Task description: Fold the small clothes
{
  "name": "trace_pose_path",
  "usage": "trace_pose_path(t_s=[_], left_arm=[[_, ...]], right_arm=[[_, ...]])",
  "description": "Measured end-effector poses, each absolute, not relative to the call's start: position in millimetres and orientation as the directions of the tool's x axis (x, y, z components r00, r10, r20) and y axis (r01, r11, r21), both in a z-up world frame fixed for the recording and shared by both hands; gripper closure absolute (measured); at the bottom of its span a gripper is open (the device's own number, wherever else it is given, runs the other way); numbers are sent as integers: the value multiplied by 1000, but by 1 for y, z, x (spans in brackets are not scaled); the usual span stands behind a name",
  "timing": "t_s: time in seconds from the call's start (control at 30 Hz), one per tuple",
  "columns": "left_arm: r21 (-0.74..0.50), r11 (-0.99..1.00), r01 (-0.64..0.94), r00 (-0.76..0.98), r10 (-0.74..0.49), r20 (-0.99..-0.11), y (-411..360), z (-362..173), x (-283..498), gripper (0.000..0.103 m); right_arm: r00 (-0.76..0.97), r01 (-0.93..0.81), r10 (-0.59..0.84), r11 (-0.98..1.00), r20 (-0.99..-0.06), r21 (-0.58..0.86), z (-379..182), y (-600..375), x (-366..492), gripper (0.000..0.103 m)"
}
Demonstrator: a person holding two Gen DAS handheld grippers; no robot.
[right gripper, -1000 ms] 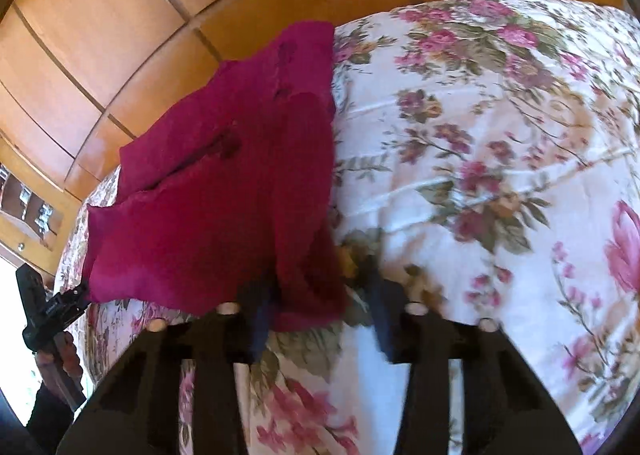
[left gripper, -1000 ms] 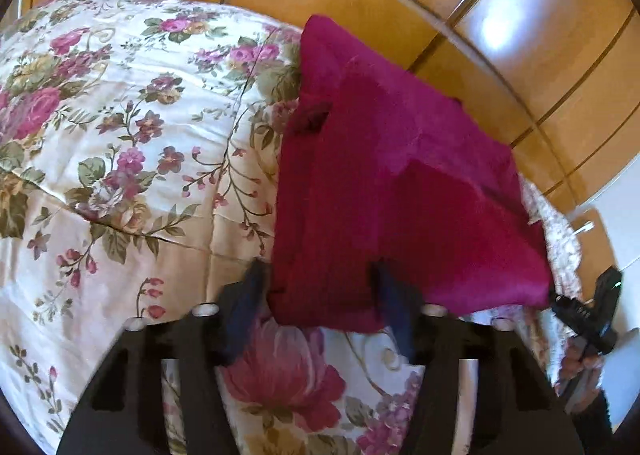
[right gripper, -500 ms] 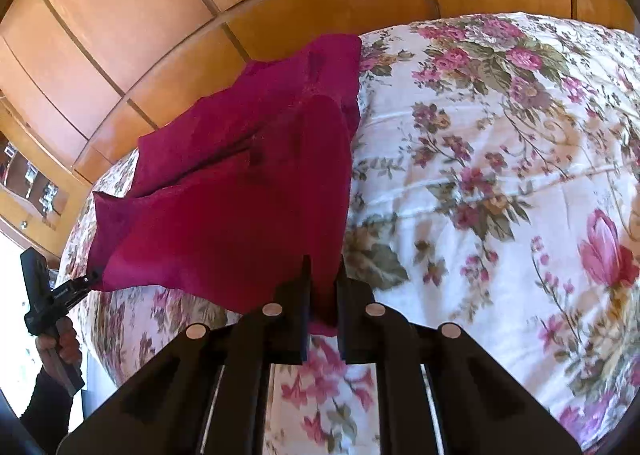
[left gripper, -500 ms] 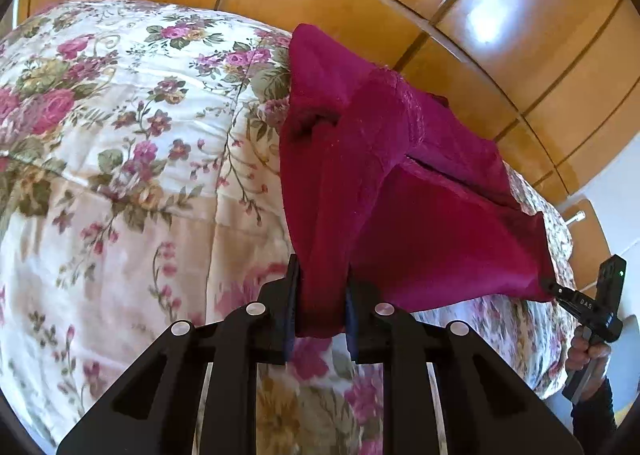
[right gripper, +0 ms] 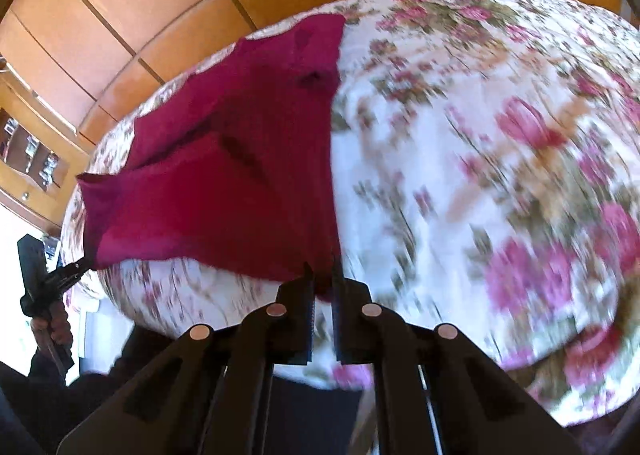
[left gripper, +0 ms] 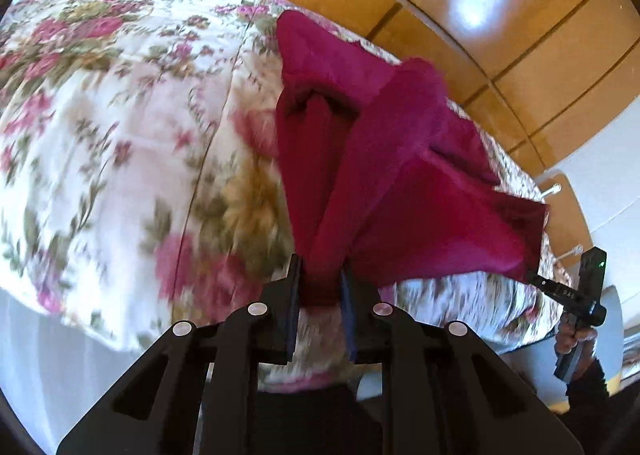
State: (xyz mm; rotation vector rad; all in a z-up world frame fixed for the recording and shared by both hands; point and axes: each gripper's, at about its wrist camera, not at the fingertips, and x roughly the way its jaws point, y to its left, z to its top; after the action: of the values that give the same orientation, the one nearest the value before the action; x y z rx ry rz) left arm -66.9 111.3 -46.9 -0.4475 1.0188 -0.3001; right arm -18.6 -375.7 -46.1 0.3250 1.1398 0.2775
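A dark magenta garment point(left gripper: 384, 159) lies partly on the floral bedspread point(left gripper: 120, 135), its near edge lifted and stretched between both grippers. My left gripper point(left gripper: 320, 275) is shut on one near corner, with bunched cloth between its pads. In the right wrist view the same garment point(right gripper: 224, 183) hangs from my right gripper point(right gripper: 322, 275), shut on the other near corner. Each view shows the opposite gripper at its edge: the right gripper point(left gripper: 536, 280) and the left gripper point(right gripper: 82, 266), each pinching a cloth corner. The garment's far end rests on the bed.
Wooden wall panels point(left gripper: 480, 15) rise behind the bed. The bed's near edge point(right gripper: 240, 335) curves just below the grippers. A hand in a dark sleeve point(left gripper: 576, 339) holds the right gripper. A wooden shelf with small objects point(right gripper: 36, 163) sits at the left.
Both grippers closed on the garment's near corners, then drew back toward the bed's near edge, lifting and stretching the cloth.
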Motion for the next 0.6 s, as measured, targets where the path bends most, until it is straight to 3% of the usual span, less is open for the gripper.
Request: trace_pose_path(t_s=[0.13, 0.17, 0.2, 0.27, 0.3, 0.6], left_arm=[[-485, 874, 33, 513, -432, -742, 115, -41, -61, 85], [-476, 879, 37, 533, -420, -734, 116, -35, -57, 78], [-469, 882, 40, 545, -413, -730, 117, -32, -55, 63], [-459, 886, 63, 574, -408, -710, 116, -21, -47, 45], [-447, 891, 77, 585, -403, -704, 114, -16, -43, 40], [-370, 911, 184, 553, -406, -727, 92, -16, 18, 39]], right_arm=[[400, -43, 380, 917, -834, 396, -49, -374, -11, 95], [406, -45, 377, 918, -832, 394, -48, -374, -8, 90], [421, -44, 360, 925, -832, 378, -46, -373, -4, 86], [449, -37, 355, 924, -820, 380, -38, -375, 6, 55], [466, -38, 348, 926, -813, 375, -33, -375, 10, 52], [510, -118, 293, 955, -809, 271, -18, -351, 58, 53]])
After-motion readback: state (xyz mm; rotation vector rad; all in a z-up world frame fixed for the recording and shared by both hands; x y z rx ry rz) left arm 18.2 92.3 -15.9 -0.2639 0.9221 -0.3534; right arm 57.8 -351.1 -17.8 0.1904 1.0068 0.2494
